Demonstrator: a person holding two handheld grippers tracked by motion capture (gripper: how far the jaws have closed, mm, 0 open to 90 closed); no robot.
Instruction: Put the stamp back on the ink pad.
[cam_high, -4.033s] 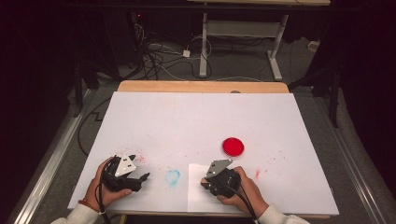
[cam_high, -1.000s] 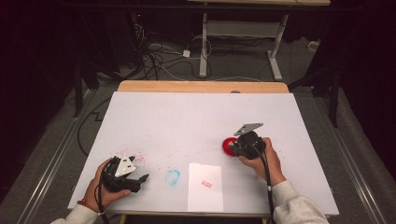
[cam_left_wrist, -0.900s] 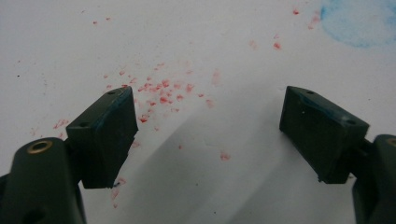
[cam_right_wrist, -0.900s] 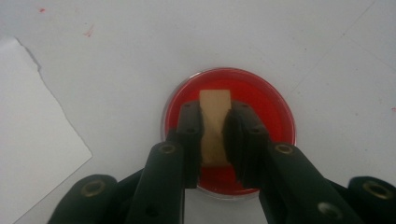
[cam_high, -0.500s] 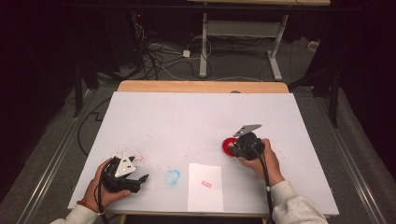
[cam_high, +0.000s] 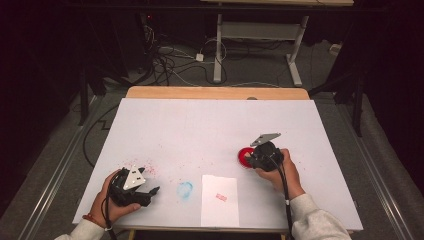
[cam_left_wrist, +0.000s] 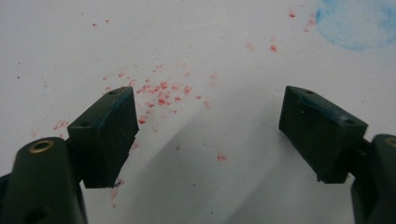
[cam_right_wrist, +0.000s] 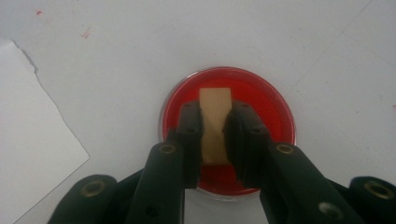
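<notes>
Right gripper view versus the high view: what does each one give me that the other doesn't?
Right gripper view: a tan wooden block clamped between the jaws of the right gripper, over the red ink dish.

High view: the left gripper, the blue smudge, and a red stamp mark on the paper sheet.

Both: the dish, the sheet and the white table.

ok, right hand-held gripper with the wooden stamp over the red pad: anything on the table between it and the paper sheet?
Nothing visible. The right hand-held gripper holds the wooden block over the red dish; bare white table lies between it and the paper sheet.
</notes>
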